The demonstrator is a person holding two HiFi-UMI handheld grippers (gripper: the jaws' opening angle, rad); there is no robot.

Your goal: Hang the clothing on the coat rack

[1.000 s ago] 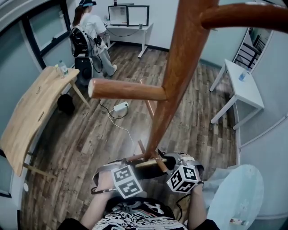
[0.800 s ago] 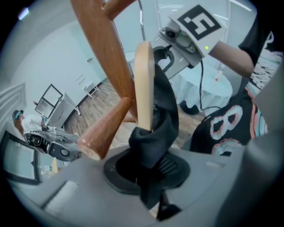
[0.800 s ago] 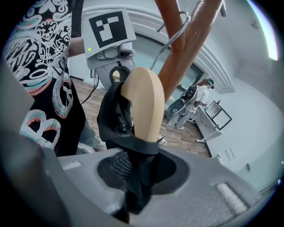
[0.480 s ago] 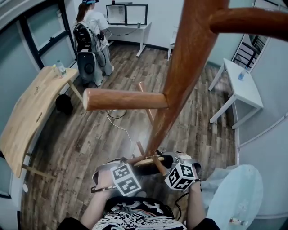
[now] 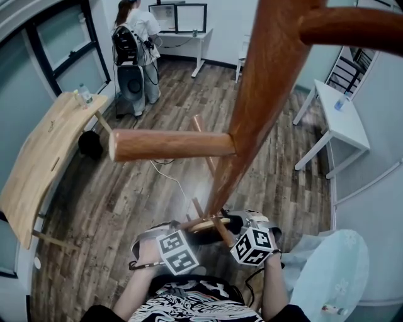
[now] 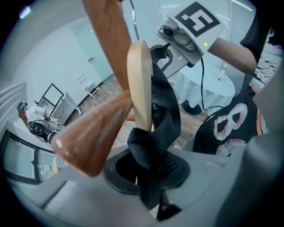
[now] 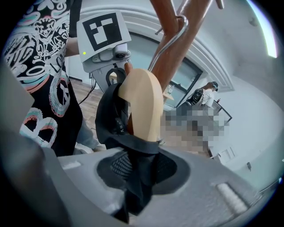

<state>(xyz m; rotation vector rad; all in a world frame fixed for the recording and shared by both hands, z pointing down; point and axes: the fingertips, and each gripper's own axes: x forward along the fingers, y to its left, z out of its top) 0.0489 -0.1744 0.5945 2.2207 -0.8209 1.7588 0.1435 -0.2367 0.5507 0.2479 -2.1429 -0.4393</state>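
A pale wooden hanger (image 5: 208, 224) carrying black clothing (image 6: 162, 111) is held low, close to the foot of the brown coat rack pole (image 5: 252, 107). My left gripper (image 5: 189, 234) is shut on one end of the hanger (image 6: 140, 84), with black cloth pinched between its jaws. My right gripper (image 5: 236, 225) holds the other end (image 7: 142, 106); its jaws are opening slightly, with cloth and hanger still pressed between them. The hanger's metal hook (image 7: 171, 42) rises beside the pole. One rack peg (image 5: 170, 144) sticks out left above the grippers, and another peg (image 5: 352, 28) is at the top right.
A wooden table (image 5: 44, 157) stands at the left and a white table (image 5: 340, 122) at the right. A round pale-covered table (image 5: 334, 277) is near my right elbow. A person (image 5: 135, 38) stands at the back by a desk with monitors (image 5: 182, 19). A cable (image 5: 170, 176) lies on the floor.
Both grippers and the hanger have stayed almost where they were. The person at the back has walked further away. The left peg sits slightly lower and further left in view.
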